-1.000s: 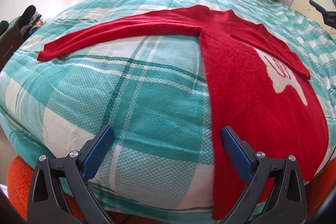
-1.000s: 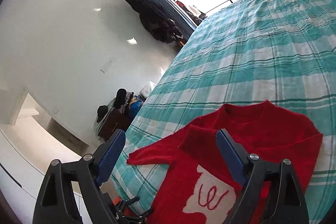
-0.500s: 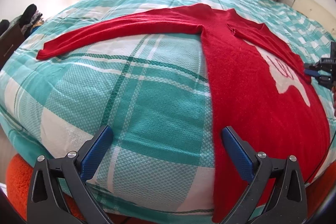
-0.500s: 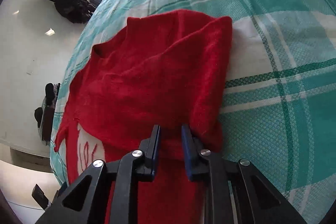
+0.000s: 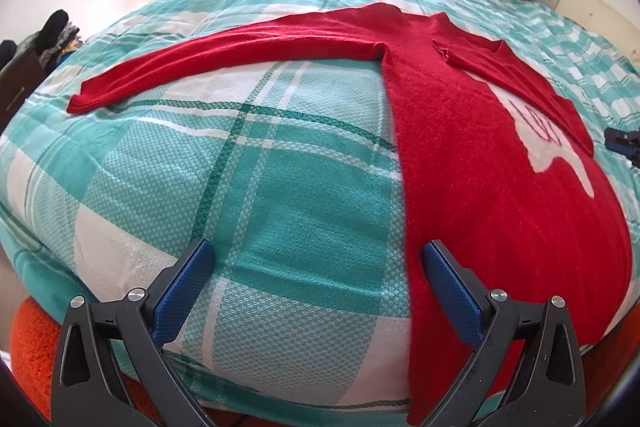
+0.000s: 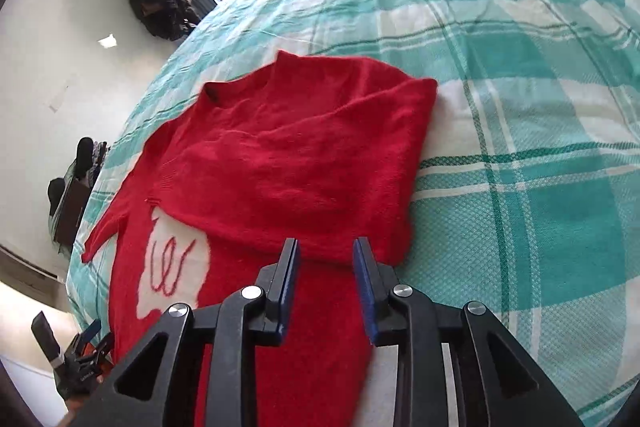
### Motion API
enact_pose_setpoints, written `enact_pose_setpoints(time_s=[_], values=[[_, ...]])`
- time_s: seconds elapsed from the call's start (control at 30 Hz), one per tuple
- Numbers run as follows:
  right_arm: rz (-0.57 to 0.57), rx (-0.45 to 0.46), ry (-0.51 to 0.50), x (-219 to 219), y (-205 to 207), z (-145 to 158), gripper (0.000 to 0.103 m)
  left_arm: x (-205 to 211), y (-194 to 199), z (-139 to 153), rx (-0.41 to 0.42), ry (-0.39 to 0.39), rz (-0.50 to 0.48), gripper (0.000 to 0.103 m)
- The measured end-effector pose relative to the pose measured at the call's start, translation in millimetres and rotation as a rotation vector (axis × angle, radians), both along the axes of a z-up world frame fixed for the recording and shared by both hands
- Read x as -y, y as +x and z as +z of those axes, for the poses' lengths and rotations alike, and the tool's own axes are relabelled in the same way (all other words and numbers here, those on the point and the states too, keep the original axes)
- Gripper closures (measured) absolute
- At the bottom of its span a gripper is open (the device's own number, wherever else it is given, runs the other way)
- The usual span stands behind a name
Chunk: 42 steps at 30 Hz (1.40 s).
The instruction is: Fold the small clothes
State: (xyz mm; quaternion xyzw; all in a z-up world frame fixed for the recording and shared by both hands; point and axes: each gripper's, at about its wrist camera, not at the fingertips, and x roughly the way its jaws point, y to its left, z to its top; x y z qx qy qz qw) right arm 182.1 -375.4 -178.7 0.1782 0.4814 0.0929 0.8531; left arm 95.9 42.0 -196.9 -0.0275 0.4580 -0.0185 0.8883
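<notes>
sweater [image 6: 304, 163] R edge by R claw [image 6: 326, 259], parted, bedspread [image 6: 520, 187] beyond

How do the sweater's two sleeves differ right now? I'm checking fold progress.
The left sleeve lies stretched straight out over the plaid bedspread; the right sleeve is folded across the sweater's chest. The left sleeve rests on bedding, the right on the sweater, partly covering the white patch. Both are red knit, lying flat.

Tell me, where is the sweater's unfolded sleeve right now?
In the left wrist view, the sleeve stretches leftward from the red sweater, flat on the checked bedspread, beyond the open left gripper.
</notes>
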Motion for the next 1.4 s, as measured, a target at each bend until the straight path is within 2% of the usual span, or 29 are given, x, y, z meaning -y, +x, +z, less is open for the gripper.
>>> enact_pose_setpoints(time_s=[0.07, 0.13, 0.2, 0.27, 0.33, 0.43, 0.53, 0.57, 0.6, 0.67, 0.7, 0.77, 0.8, 0.9, 0.97, 1.07, 1.17, 1.2, 1.27, 1.4], values=[[0.069, 0.057, -0.071, -22.9, -29.8, 21.4, 0.065, 0.2, -0.6, -0.8, 0.004, 0.001, -0.002, 0.0], [0.12, 0.085, -0.124, -45.3, -63.2, 24.9, 0.057, 0.7, -1.0, -0.9, 0.005, 0.002, 0.001, 0.0], [0.154, 0.049, -0.17, -62.3, -91.1, 4.8, 0.051, 1.8, -0.8, -1.0, 0.004, 0.005, 0.007, 0.0], [0.163, -0.037, -0.229, -73.8, -108.5, -23.9, 0.05, 3.9, -0.7, -2.1, 0.004, 0.019, 0.009, 0.0], [0.112, 0.029, -0.246, -73.1, -129.4, -14.0, 0.05, 6.0, -2.1, -2.8, 0.015, 0.034, 0.01, 0.0], [0.043, 0.137, -0.223, -68.6, -149.1, 19.4, 0.05, 6.5, -1.5, -3.4, 0.017, 0.036, 0.013, 0.0], [0.04, 0.208, -0.293, -72.6, -155.8, 31.9, 0.036, 5.9, -1.9, -3.1, 0.019, 0.032, 0.018, 0.0], [0.05, 0.19, -0.305, -72.6, -153.3, 23.5, 0.029, 5.6, -2.2, -2.8, 0.02, 0.03, 0.019, 0.0], [0.069, 0.134, -0.301, -74.3, -147.4, 10.5, 0.029, 5.1, -2.6, -2.7, 0.02, 0.026, 0.02, 0.0], [0.087, -0.042, -0.266, -71.5, -135.6, -29.5, 0.026, 3.4, -3.6, -1.5, 0.02, 0.014, 0.017, 0.0], [0.063, -0.034, -0.268, -69.9, -136.9, -35.6, 0.025, 1.8, -3.8, 0.0, 0.014, 0.007, 0.012, 0.0], [0.036, 0.001, -0.256, -71.1, -141.4, -33.7, 0.022, -6.8, -3.9, 8.0, -0.018, -0.042, 0.006, 0.001], [0.035, -0.003, -0.265, -72.5, -140.9, -33.6, 0.022, -16.7, -4.5, 15.0, -0.02, -0.105, 0.016, 0.002], [0.039, -0.016, -0.265, -71.5, -138.9, -33.5, 0.022, -69.3, 2.3, 31.2, 0.018, -0.41, 0.118, 0.002], [0.042, -0.021, -0.27, -71.6, -138.5, -33.2, 0.022, -113.5, 15.8, 33.1, 0.042, -0.534, 0.23, 0.002], [0.041, -0.027, -0.285, -74.1, -138.8, -35.8, 0.021, -175.5, 42.3, 23.6, 0.066, -0.594, 0.395, 0.005], [0.039, -0.033, -0.291, -76.6, -136.1, -36.9, 0.018, -217.7, 77.3, -2.4, -0.008, -0.657, 0.476, 0.019], [0.038, -0.034, -0.292, -77.0, -135.6, -37.1, 0.018, -225.4, 86.7, -9.0, -0.025, -0.668, 0.491, 0.019], [0.036, -0.032, -0.293, -77.2, -136.0, -37.5, 0.017, -232.2, 101.0, -13.9, -0.025, -0.662, 0.51, 0.019], [0.032, -0.03, -0.296, -77.9, -136.1, -38.2, 0.017, -232.3, 123.4, -15.1, 0.003, -0.589, 0.56, 0.018]])
